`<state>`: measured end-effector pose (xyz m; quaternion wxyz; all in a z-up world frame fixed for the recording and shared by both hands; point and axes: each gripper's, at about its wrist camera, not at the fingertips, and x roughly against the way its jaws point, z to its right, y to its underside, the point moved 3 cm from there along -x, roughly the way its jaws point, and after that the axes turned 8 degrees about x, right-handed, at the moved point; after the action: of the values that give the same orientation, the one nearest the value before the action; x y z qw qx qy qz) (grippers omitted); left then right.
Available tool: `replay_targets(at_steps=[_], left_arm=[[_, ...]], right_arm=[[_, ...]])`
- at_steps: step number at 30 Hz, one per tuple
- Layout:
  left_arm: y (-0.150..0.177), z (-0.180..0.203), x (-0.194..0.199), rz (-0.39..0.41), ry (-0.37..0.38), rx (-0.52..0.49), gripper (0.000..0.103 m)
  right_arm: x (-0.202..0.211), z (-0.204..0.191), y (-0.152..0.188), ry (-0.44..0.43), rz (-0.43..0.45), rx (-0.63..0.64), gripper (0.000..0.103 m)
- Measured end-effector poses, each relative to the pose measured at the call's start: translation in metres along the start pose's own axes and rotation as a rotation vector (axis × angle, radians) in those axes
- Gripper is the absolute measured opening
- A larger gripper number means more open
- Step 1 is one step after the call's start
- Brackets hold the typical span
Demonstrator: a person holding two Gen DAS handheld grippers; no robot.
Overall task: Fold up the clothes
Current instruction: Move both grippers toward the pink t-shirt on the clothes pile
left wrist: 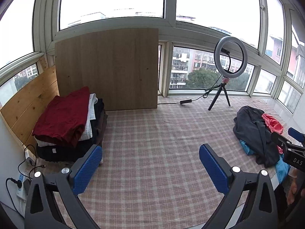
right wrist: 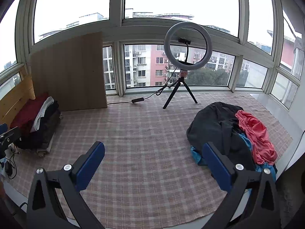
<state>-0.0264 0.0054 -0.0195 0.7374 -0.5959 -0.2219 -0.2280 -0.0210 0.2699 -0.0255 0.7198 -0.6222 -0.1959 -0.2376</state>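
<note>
We hold both grippers above the plaid-covered surface (left wrist: 152,143) with nothing in them: the left gripper (left wrist: 150,168) has its blue fingers (left wrist: 86,169) spread wide, and the right gripper (right wrist: 153,167) is spread just as wide.

The unfolded heap of clothes (right wrist: 228,131) lies just ahead of our right gripper's right-hand finger, which partly covers its near edge; a dark grey garment (right wrist: 211,126) drapes over most of it, a coral one (right wrist: 255,135) lies on the far side, and blue fabric (right wrist: 196,153) pokes out below. It all looks soft, light and limp, so we expect it to sag and drag its neighbours along. A loose edge or corner of the grey top layer seems the best place to pinch.

The folded stack (left wrist: 66,126), dark red on top, sits beyond the left gripper's left-hand finger, against a wooden board (left wrist: 106,68). Straight ahead a ring light (right wrist: 187,46) on its tripod stands before the bay windows (right wrist: 171,0).
</note>
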Motion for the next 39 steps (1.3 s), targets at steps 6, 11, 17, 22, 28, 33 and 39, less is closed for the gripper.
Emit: replay_targets(at_steps=[6, 11, 17, 22, 28, 33, 39], left_arm=[[0.002, 0.01, -0.009, -0.031, 0.039, -0.031, 0.102], [0.003, 0.025, -0.016, -0.048, 0.07, -0.061, 0.102], [0.001, 0.053, -0.03, -0.06, 0.136, -0.119, 0.102], [0.002, 0.08, -0.046, -0.094, 0.169, -0.176, 0.101], [0.001, 0.114, -0.059, -0.116, 0.193, -0.219, 0.101], [-0.003, 0.143, -0.069, -0.119, 0.197, -0.251, 0.101], [-0.01, 0.182, -0.078, -0.103, 0.182, -0.268, 0.102]], right_arm=[[-0.004, 0.002, -0.002, 0.016, -0.017, -0.008, 0.103], [0.003, 0.017, 0.006, 0.065, -0.008, -0.035, 0.103], [0.004, 0.051, 0.015, 0.147, -0.039, -0.09, 0.103], [0.007, 0.083, 0.024, 0.221, -0.067, -0.139, 0.103], [0.008, 0.124, 0.036, 0.291, -0.101, -0.201, 0.103], [0.005, 0.157, 0.042, 0.315, -0.118, -0.231, 0.103], [-0.005, 0.2, 0.046, 0.307, -0.127, -0.258, 0.103]])
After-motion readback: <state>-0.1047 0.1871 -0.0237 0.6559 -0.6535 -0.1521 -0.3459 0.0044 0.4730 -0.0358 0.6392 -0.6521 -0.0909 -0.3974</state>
